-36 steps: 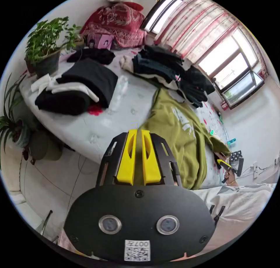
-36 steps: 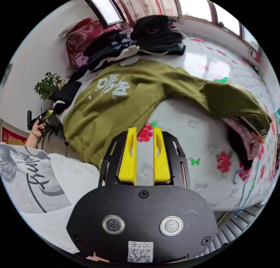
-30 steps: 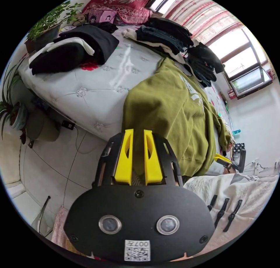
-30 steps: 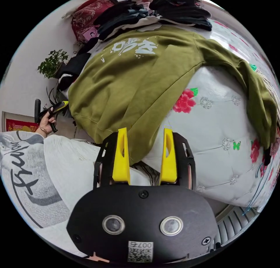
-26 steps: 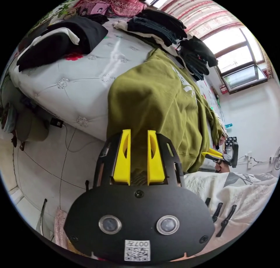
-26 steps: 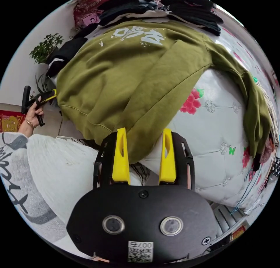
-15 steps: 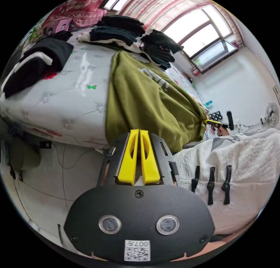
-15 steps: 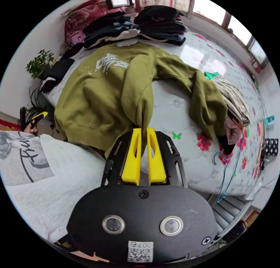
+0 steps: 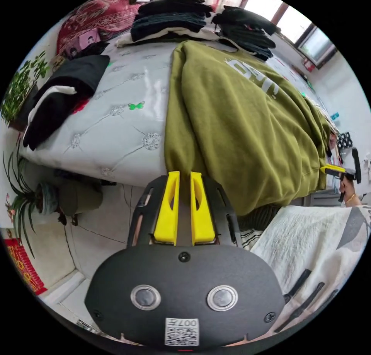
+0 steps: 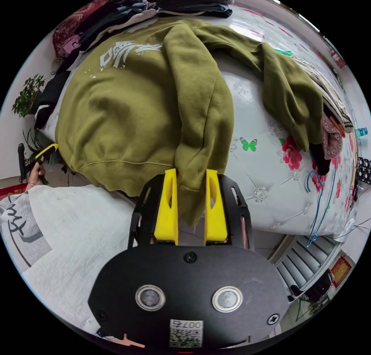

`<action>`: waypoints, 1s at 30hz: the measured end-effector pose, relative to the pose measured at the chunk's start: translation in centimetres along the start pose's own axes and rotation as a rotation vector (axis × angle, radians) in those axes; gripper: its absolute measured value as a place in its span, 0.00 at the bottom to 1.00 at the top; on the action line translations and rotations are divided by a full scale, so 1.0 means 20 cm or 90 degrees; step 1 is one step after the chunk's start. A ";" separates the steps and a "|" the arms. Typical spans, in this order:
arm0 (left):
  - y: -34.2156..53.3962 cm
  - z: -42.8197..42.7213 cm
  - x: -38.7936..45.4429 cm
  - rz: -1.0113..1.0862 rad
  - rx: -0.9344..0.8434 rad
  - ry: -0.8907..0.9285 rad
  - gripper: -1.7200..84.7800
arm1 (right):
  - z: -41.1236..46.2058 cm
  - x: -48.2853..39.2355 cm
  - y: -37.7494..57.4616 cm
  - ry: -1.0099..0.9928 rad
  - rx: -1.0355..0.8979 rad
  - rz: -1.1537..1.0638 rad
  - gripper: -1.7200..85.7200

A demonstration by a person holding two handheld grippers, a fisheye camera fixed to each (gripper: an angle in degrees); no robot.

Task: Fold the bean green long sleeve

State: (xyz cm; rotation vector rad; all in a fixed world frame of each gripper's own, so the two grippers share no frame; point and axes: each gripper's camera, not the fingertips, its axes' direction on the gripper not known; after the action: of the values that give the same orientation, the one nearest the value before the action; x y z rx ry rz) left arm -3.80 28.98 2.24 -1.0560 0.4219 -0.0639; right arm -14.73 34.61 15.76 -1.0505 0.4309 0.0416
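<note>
Green sweatshirt [image 10: 135, 111]: lies print-up across a white quilted bed [image 9: 116, 119], hem hanging over the near edge; one sleeve folded down over the body, the other trailing toward a striped garment [image 10: 328, 92]. Right gripper [image 10: 190, 206]: jaws parted a little, sleeve cuff hanging between them; whether both jaws press on it cannot be told. Left gripper [image 9: 180, 206]: jaws set narrow with a slim gap, nothing between them, just off the hem corner at the bed's edge. Also on the bed: folded black clothes [image 9: 62, 96] and dark stacks [image 9: 170, 14] by the window. Potted plant [image 9: 21, 84] beside the bed.
</note>
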 end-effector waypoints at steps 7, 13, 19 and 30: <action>-0.19 -0.59 -0.53 -0.087 0.133 -0.139 0.02 | -0.07 0.14 0.05 -0.152 0.026 -0.001 0.08; -0.22 -1.12 -1.01 -0.285 0.279 -0.177 0.08 | -0.01 0.04 0.08 -0.264 0.013 -0.056 0.09; 0.04 -0.73 -0.65 -0.184 0.257 0.003 0.11 | -0.11 0.05 0.09 -0.097 0.050 -0.032 0.12; 0.32 -0.08 -0.26 -0.121 0.022 0.214 0.17 | -0.08 -0.04 -0.07 -0.091 0.031 -0.057 0.11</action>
State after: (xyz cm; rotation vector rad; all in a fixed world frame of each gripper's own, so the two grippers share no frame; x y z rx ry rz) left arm -10.14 32.08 -2.31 -1.0507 0.6202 -0.4218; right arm -15.67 32.71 16.68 -1.0107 0.2543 0.0263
